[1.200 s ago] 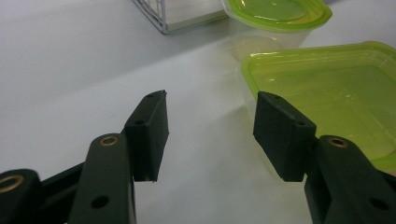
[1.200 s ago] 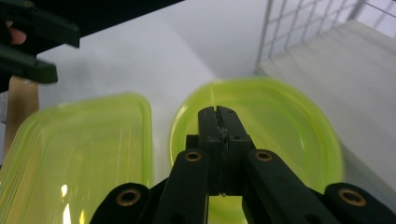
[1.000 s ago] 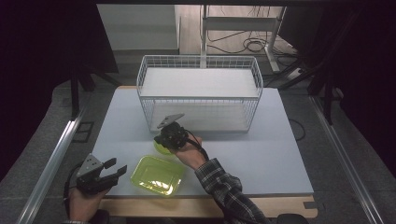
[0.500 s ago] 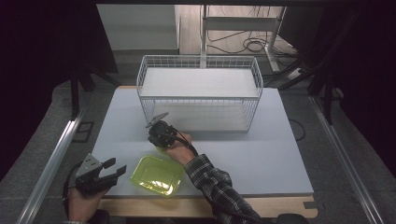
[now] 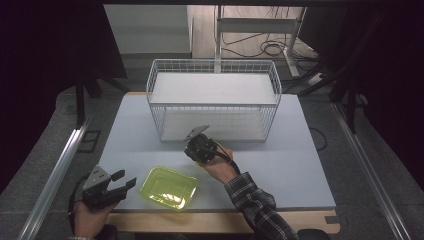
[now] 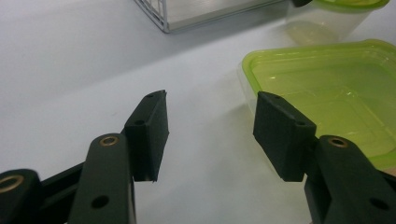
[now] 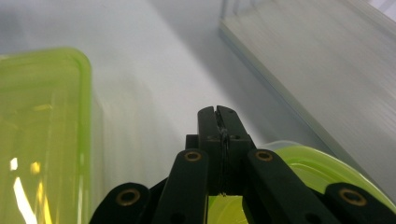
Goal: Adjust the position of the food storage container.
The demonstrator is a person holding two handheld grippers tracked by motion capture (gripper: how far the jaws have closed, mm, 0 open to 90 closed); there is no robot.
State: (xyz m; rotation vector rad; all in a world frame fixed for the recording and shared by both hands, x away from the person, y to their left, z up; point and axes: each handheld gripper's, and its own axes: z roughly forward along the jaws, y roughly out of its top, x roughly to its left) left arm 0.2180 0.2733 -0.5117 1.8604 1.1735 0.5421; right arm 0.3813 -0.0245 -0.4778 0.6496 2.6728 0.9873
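At frame centre the right gripper pinches the rim of 1 green container before the wire basket, unplaced, while another container waits lower left beside the spread left gripper.

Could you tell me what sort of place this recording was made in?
Probably a lab or test bench, not a home: a plain work table ringed by dark screens, loose cables on the floor behind, and only a wire basket and a green container laid out.
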